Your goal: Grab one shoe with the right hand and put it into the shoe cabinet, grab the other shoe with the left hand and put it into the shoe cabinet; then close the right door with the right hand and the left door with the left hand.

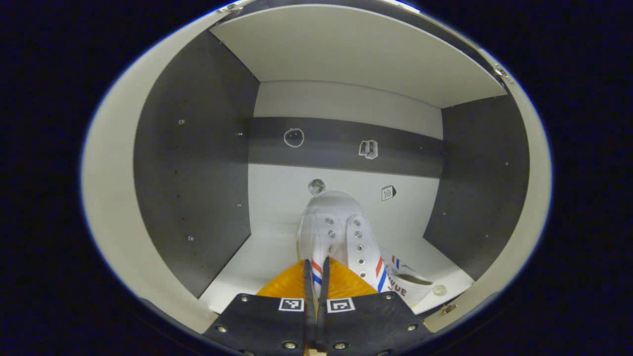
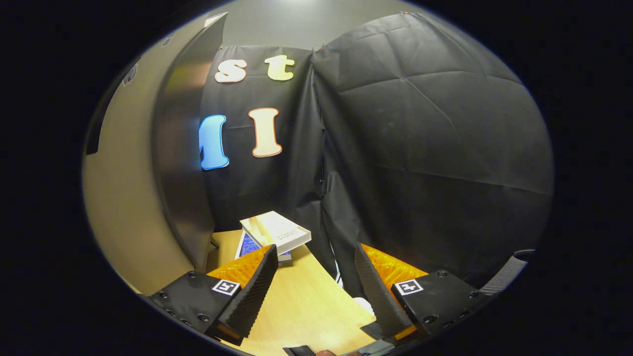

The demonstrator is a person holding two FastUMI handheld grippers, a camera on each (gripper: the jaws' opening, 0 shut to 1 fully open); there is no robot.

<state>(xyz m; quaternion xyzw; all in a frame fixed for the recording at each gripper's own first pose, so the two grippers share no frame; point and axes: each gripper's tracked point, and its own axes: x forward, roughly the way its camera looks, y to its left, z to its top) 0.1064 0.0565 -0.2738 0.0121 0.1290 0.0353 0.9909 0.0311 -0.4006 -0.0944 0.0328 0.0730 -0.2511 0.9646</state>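
Note:
In the left gripper view, my left gripper [image 1: 317,265] reaches into the shoe cabinet [image 1: 193,163] and is shut on the striped edge of a white canvas shoe [image 1: 332,222]. The shoe points toe-first at the back wall, low over the cabinet's white floor [image 1: 242,269]; whether it touches, I cannot tell. A second white shoe [image 1: 409,286] lies just to its right on the same floor, partly hidden behind it. In the right gripper view, my right gripper [image 2: 315,253] is open with nothing between its fingers, over a wooden tabletop [image 2: 301,306] and facing the black cloth wall.
A grey cabinet door [image 2: 178,163] stands open at the left of the right gripper view. A small stack of books [image 2: 274,232] lies on the tabletop beside it. Inside the cabinet, dark side walls and a white shelf [image 1: 346,49] above enclose the compartment.

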